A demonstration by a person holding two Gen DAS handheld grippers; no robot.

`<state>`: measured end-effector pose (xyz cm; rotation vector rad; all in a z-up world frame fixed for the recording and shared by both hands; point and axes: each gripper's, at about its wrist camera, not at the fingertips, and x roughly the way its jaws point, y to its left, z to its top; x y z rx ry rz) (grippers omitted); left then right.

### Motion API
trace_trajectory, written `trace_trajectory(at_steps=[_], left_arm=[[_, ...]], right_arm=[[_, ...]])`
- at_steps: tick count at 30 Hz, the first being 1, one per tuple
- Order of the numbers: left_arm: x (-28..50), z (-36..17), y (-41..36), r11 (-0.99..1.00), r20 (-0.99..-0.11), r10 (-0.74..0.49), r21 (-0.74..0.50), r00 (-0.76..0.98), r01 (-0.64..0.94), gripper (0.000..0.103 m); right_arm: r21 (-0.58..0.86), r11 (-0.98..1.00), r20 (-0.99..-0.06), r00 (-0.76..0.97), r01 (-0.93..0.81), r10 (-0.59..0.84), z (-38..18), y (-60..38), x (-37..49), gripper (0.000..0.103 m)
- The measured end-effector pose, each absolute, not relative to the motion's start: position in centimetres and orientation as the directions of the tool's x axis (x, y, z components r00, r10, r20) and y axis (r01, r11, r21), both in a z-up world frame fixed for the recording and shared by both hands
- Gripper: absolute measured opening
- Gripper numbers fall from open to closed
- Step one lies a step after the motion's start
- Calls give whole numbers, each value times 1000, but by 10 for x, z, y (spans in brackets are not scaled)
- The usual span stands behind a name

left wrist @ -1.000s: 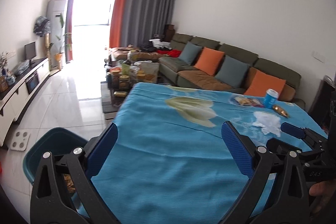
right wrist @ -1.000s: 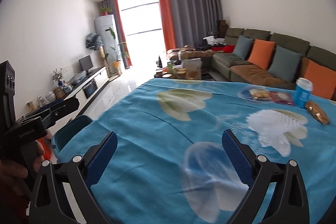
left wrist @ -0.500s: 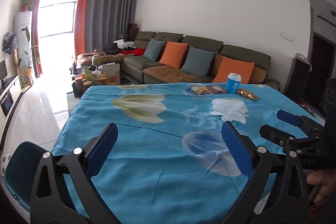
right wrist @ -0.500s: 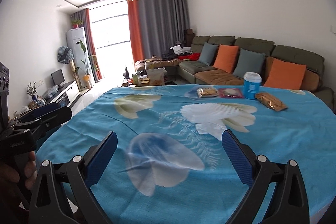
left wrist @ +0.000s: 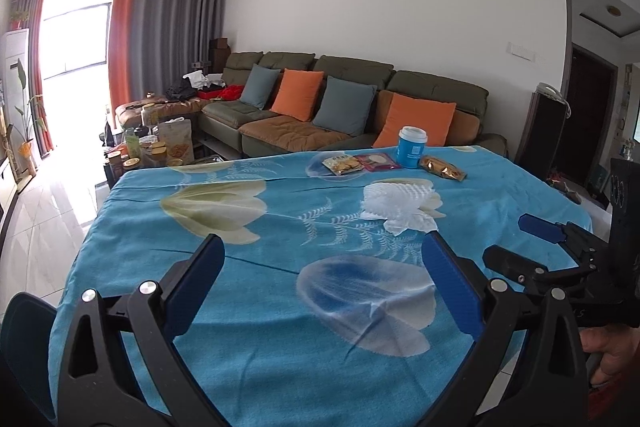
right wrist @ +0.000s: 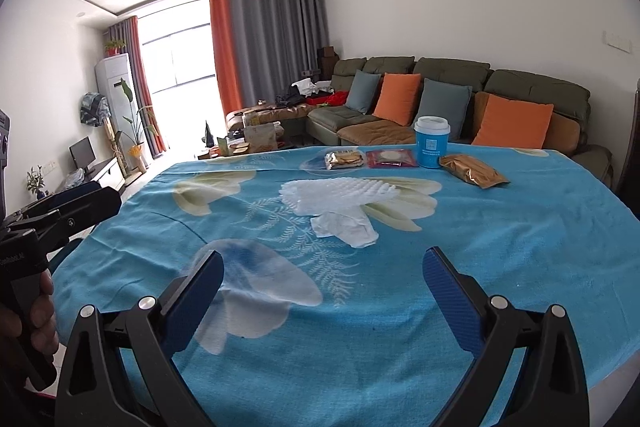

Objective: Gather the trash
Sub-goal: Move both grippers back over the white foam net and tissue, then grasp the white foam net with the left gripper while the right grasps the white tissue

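Left wrist view: blue bin (left wrist: 24, 343) interior hidden, lidded cup (left wrist: 412, 147) upright; both grippers' jaws wide, empty.

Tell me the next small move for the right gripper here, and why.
Probably ease the right gripper forward and down toward the crumpled white tissue. Both grippers are open and empty, and the tissue lies nearest on the blue tablecloth, just ahead of its fingers. The blue cup and snack wrappers sit farther back.
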<state>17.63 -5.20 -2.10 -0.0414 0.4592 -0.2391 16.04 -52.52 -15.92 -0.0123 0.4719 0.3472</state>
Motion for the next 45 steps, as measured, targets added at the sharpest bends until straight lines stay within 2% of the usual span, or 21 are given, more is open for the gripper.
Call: trace_trajectory(at_steps=[11,23,35,37,38,39,41,45], left_arm=[[235,-22,-90,947,-470,-317,-104,824,305,97],[328,-62,-125,912,-618,-408,-248,672,326,97],[379,-91,-142,874,-633,-485,-361,603,325,97],[383,-94,-143,871,-633,-491,-368,598,325,90],[386,-96,-143,873,-635,-487,-368,600,319,79],[388,-98,-145,871,-634,-492,-372,596,322,74],[390,-102,-145,867,-638,-497,-382,588,319,70],[388,-105,-145,862,-628,-506,-389,591,324,47]], right_arm=[[74,952,-490,821,-298,295,-171,-539,191,96],[95,953,-520,802,-287,293,-178,-547,214,96],[100,943,-557,767,-319,318,-177,-539,234,96],[102,941,-562,761,-323,322,-177,-539,236,96],[103,941,-565,759,-323,323,-177,-539,237,96],[104,941,-567,758,-323,323,-177,-539,237,96],[106,940,-573,753,-323,323,-177,-539,239,96],[103,939,-583,745,-327,324,-177,-537,241,96]])
